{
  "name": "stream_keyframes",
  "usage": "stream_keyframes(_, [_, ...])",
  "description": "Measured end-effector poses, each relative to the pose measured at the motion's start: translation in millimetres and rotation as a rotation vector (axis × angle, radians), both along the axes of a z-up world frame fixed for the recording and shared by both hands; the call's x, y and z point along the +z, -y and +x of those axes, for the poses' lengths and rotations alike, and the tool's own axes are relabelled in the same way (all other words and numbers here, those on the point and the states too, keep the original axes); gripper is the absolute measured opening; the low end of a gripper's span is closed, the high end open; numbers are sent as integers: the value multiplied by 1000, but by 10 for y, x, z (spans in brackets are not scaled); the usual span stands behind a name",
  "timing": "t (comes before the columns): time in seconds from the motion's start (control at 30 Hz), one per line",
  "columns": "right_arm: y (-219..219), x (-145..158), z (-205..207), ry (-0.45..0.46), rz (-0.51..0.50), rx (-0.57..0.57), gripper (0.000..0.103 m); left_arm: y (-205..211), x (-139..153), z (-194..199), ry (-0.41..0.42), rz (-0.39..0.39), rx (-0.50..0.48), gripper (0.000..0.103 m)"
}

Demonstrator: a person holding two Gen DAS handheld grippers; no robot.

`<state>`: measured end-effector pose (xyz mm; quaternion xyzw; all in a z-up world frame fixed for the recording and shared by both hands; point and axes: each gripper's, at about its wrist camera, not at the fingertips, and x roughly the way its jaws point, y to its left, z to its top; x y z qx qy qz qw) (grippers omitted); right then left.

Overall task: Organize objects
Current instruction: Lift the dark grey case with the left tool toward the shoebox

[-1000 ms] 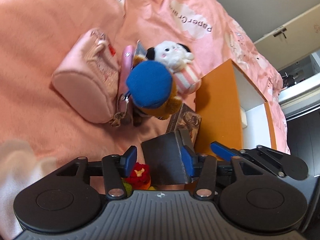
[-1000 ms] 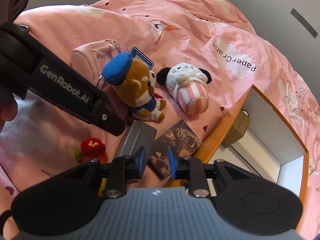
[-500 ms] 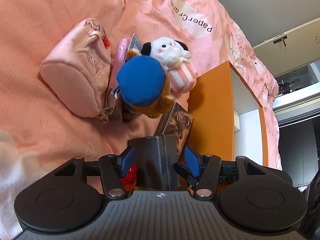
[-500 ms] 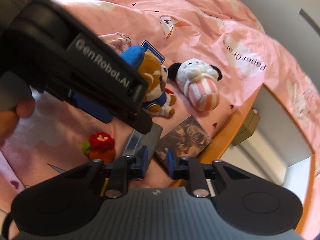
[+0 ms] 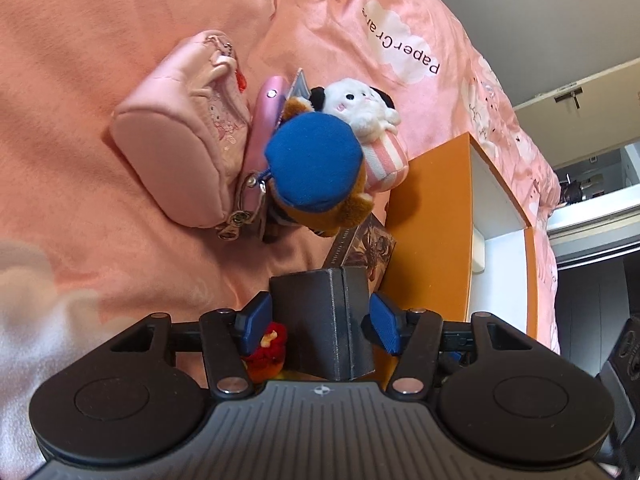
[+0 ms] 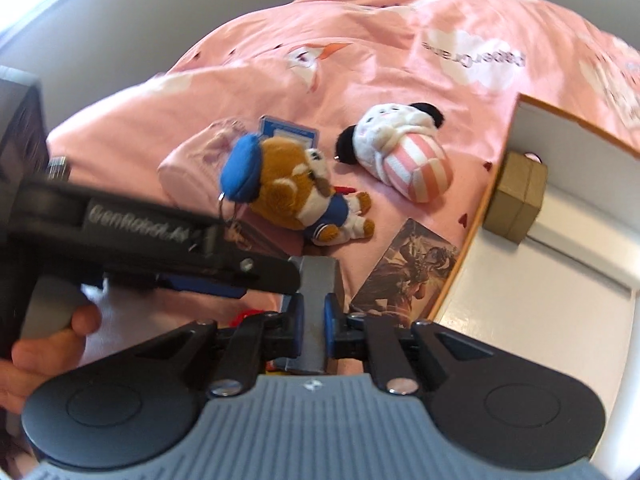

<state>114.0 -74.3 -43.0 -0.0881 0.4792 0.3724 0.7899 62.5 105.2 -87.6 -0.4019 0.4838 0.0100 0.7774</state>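
The right tongs (image 6: 311,318) are clamped on the dark grey box (image 6: 316,284), low over the bed (image 6: 360,80); the left tongs (image 5: 318,322) straddle it, pads apart — not gripping. Lift it squarely and clear the orange box (image 5: 432,220) wall before lowering inside.

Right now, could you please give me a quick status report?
Left hand-held gripper open, straddling dark grey rectangular box. Right hand-held gripper shut on it. Orange cardboard storage box alongside.
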Motion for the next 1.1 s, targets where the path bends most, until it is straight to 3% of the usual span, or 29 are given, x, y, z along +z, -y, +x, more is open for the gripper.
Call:
stream_keyframes(0.1, [9, 1, 29, -28, 26, -16, 9, -33, 0, -2, 1, -16, 16, 65])
stream_keyframes(0.23, [-2, 28, -15, -30, 40, 37, 20, -59, -5, 6, -3, -30, 23, 65])
stream_keyframes(0.33, [12, 31, -13, -95, 68, 78, 18, -45, -2, 19, -1, -35, 12, 65])
stream_keyframes(0.5, [-111, -35, -101, -87, -6, 113, 13, -28, 11, 7, 3, -18, 11, 65])
stream_keyframes(0.63, [-131, 134, -199, 72, -83, 160, 18, -39, 25, 2, 9, -18, 15, 65])
stream_keyframes(0.8, [-216, 242, -160, 214, -255, 265, 14, 50, 47, 64, 13, -26, -21, 66])
stream_keyframes(0.93, [-303, 130, -192, 314, -411, 448, 12, 133, 72, 132, 2, -13, -20, 71])
stream_keyframes(1.1, [-373, -39, -175, 366, -494, 637, 12, 201, 56, 170, -15, -10, -18, 72])
